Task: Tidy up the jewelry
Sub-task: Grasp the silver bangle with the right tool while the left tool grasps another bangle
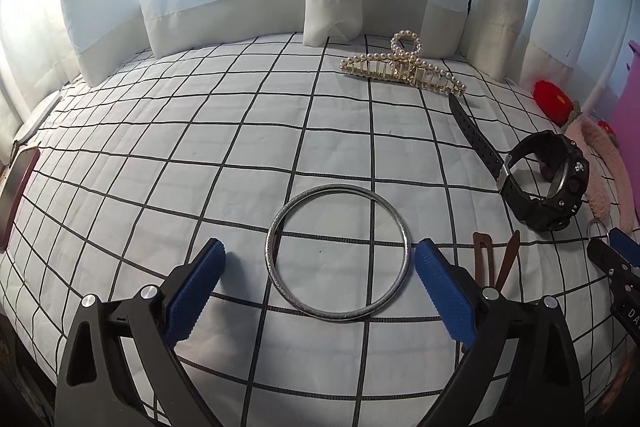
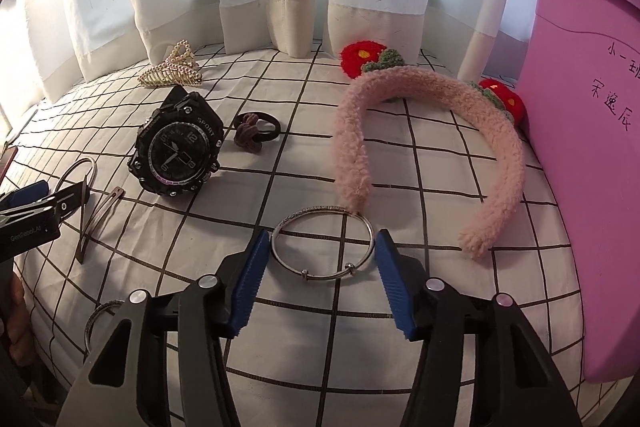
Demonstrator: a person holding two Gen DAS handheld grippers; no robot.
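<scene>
A: On our left tongs [image 1: 320,259], both blue pads are spread wide and grasp nothing. The big bangle [image 1: 338,253] lies flat on the checked sheet [image 1: 160,155], right between the pads, touching neither that we can see.

B: Past the tips and to the right we have the pearl claw clip [image 1: 404,67]. Further right sits the black watch [image 1: 548,183], its strap running back toward the clip. Just behind the right pad are the brown snap clips [image 1: 496,259].

A: Now our right tongs [image 2: 320,259]. Left of them we see the other tongs' tip and a snap clip [image 2: 100,215] beside it, then the watch [image 2: 176,151] face up, with the hair tie [image 2: 254,131] just to its right.

B: These tongs are released too, jaws apart. The thin bracelet [image 2: 324,247] rests on the sheet between the pads; its far rim touches one end of the pink headband [image 2: 432,143].

A: The headband arches ahead and right. The purple bin [image 2: 588,147] stands at the far right.
</scene>
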